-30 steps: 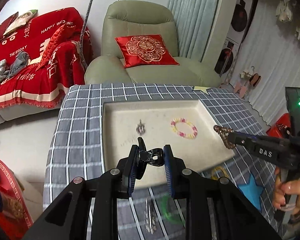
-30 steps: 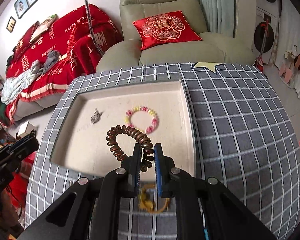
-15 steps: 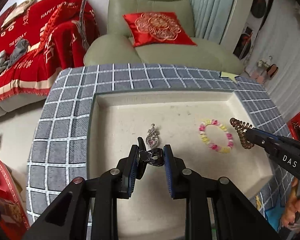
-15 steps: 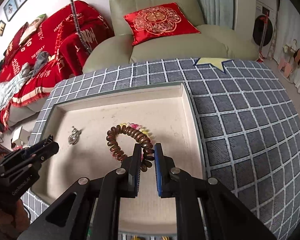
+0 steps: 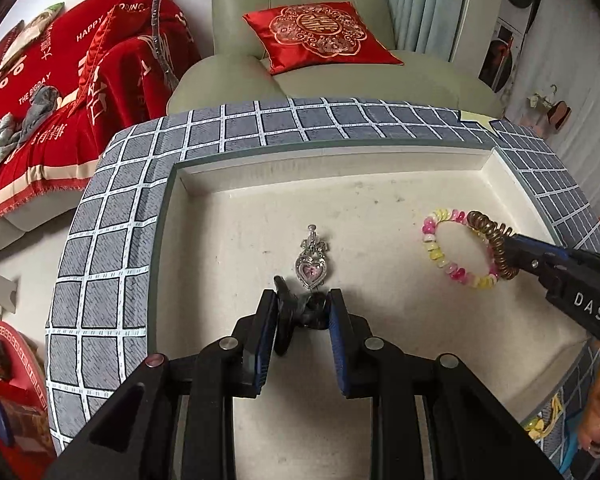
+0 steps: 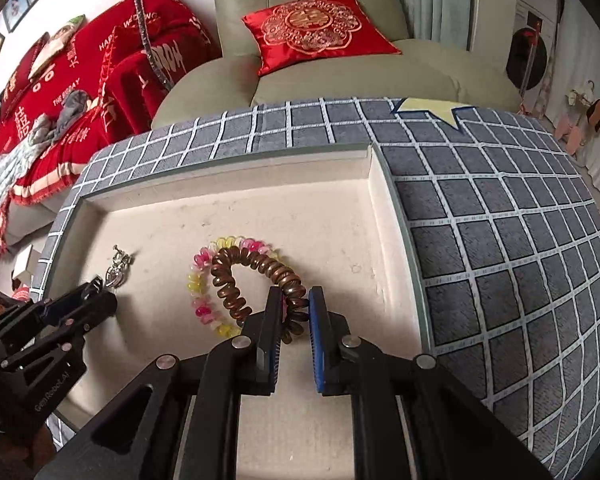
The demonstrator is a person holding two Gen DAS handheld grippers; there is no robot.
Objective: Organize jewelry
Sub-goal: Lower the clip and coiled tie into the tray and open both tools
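Left wrist view: left tool (image 5: pixel 302 314) grips black plastic hair claw (image 5: pixel 296 312), right tool (image 6: pixel 294 312) pinches brown spiral hair tie (image 6: pixel 256 280), both over cream tray (image 5: pixel 380 160). Next, I judge: lower & let go.

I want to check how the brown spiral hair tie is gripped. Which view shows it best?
The right wrist view: the brown spiral hair tie fills the middle, pinched by the right gripper above the beaded bracelet. The left wrist view shows only part of its coil, edge-on at the right, partly hidden by the gripper.
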